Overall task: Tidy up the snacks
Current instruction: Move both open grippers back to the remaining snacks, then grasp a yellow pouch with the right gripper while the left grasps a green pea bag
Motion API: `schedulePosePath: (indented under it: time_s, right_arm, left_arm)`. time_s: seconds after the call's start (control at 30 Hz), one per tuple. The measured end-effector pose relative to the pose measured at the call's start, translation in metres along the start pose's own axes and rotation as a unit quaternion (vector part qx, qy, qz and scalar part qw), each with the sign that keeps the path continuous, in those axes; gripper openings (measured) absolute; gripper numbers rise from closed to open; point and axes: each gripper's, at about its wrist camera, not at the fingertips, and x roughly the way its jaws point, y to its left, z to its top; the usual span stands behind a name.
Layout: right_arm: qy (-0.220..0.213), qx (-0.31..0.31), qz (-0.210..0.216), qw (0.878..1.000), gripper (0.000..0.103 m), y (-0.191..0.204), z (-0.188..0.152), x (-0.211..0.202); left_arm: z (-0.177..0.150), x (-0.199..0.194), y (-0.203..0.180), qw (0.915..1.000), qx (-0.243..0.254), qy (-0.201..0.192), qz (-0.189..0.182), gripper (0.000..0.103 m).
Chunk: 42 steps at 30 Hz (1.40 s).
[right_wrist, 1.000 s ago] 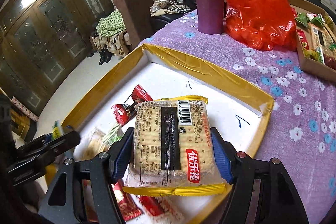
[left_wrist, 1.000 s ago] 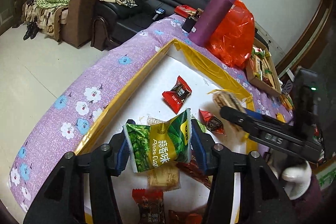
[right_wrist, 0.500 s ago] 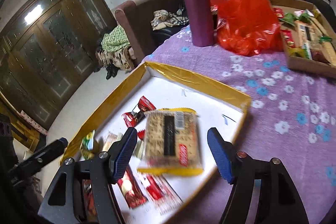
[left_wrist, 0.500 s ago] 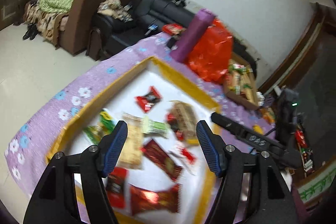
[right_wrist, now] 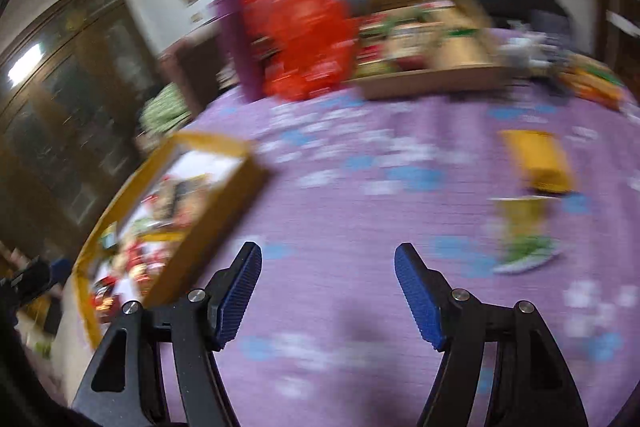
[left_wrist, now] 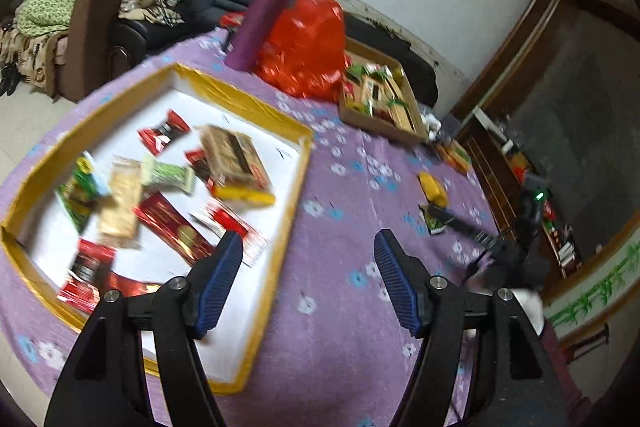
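A yellow-rimmed white tray (left_wrist: 298, 183) on the purple flowered tablecloth holds several snacks, among them a cracker pack (left_wrist: 236, 163) and a green pea bag (left_wrist: 78, 187). My left gripper (left_wrist: 308, 283) is open and empty, above the cloth by the tray's right rim. My right gripper (right_wrist: 328, 295) is open and empty over bare cloth; its view is blurred. A yellow snack (right_wrist: 538, 163) and a green-and-yellow packet (right_wrist: 524, 239) lie on the cloth to its right. The tray (right_wrist: 240, 187) lies to its left.
A purple bottle (left_wrist: 264, 19) and a red plastic bag (left_wrist: 308, 43) stand behind the tray. A cardboard box (left_wrist: 380, 123) of snacks sits at the back right. The right gripper shows in the left view (left_wrist: 460, 225) near the two loose snacks (left_wrist: 432, 187).
Both grippers opened and dropped their packs into the tray: the green pea bag from the left, the cracker pack from the right. Both then pulled back and swung right over the cloth.
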Motion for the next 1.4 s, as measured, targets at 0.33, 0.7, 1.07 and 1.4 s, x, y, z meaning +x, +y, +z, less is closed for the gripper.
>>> schedulePosePath:
  time_s: [0.33,0.7,1.07,1.4]
  right_arm:
    - [0.011,0.095,-0.069,0.993,0.051,-0.114,0.027,0.009]
    - [0.08,0.031,0.13,0.988,0.023,-0.034,0.017,0.03]
    - [0.028,0.089,-0.098,0.991,0.064,-0.123,0.074,0.045]
    - [0.075,0.056,-0.128,0.987,0.047,-0.115,0.066,0.083]
  left_arm:
    - [-0.013,0.026,-0.027,0.9992,0.009,0.038,-0.005,0.068]
    - [-0.016,0.041,-0.031,0.9983,0.015,0.056,-0.001,0.068]
    - [-0.021,0.068,-0.035,0.9956,0.026,0.089,-0.012,0.067]
    - [-0.024,0.088,-0.052,0.9924,0.045,0.114,-0.011,0.067]
